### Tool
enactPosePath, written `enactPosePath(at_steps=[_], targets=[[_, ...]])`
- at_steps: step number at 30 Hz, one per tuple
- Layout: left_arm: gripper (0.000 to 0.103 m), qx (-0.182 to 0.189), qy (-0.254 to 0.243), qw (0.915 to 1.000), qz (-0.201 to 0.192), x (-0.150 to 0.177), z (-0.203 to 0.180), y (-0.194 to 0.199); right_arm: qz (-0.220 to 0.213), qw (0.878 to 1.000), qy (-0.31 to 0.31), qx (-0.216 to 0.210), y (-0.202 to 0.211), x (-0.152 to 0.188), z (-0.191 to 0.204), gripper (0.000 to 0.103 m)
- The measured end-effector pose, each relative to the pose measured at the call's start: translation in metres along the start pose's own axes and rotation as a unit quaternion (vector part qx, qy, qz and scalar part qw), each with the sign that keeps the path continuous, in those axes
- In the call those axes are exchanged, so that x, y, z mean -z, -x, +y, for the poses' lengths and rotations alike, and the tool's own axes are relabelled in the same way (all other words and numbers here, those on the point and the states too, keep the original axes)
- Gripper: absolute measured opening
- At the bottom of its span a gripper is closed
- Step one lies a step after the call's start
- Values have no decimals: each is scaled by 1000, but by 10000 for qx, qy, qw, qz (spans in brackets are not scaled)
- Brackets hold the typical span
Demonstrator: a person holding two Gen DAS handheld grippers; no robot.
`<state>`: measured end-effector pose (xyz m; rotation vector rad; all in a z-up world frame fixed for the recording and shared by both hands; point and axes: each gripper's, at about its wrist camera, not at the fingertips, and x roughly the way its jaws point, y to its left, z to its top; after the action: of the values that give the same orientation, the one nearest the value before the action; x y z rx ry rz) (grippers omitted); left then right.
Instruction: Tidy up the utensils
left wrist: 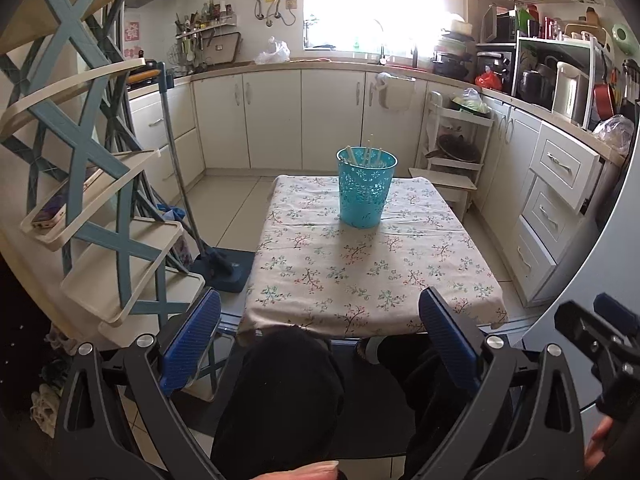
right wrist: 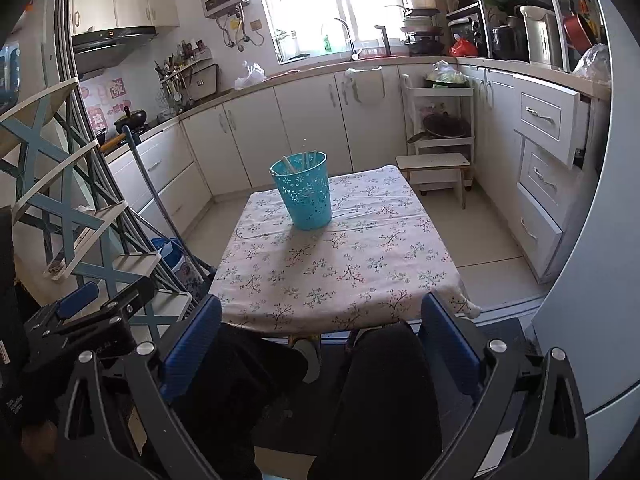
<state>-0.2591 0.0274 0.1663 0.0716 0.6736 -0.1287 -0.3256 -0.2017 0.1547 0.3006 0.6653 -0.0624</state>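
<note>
Evidently both tools are idling above the person's lap: the left gripper (left wrist: 320, 336) and the right gripper (right wrist: 320, 336) are hanging spread wide, gripping nothing. Pale utensils (left wrist: 366, 154) are standing upright in the teal basket (left wrist: 366, 192), probably collected there for tidiness. It is sitting toward the table's (left wrist: 372, 280) far end, well ahead of both grippers.

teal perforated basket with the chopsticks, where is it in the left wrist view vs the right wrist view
Left wrist view: the teal basket stands just right of centre, on the far half of the floral tablecloth.
Right wrist view: the teal basket stands left of centre, near the table's far left corner.
Shared landmark: the small wooden step stool on the floor beyond the table's far right corner.
</note>
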Motion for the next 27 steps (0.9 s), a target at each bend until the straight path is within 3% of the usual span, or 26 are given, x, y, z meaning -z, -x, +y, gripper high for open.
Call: enactPosePath(at_steps=[11, 27], targets=[[95, -81, -30, 9999, -74, 11, 4, 20, -378, 9983, -450, 11, 33, 48, 3, 96], [95, -109, -119, 9998, -86, 15, 1, 26, -513, 9985, -211, 1, 41, 52, 15, 96]])
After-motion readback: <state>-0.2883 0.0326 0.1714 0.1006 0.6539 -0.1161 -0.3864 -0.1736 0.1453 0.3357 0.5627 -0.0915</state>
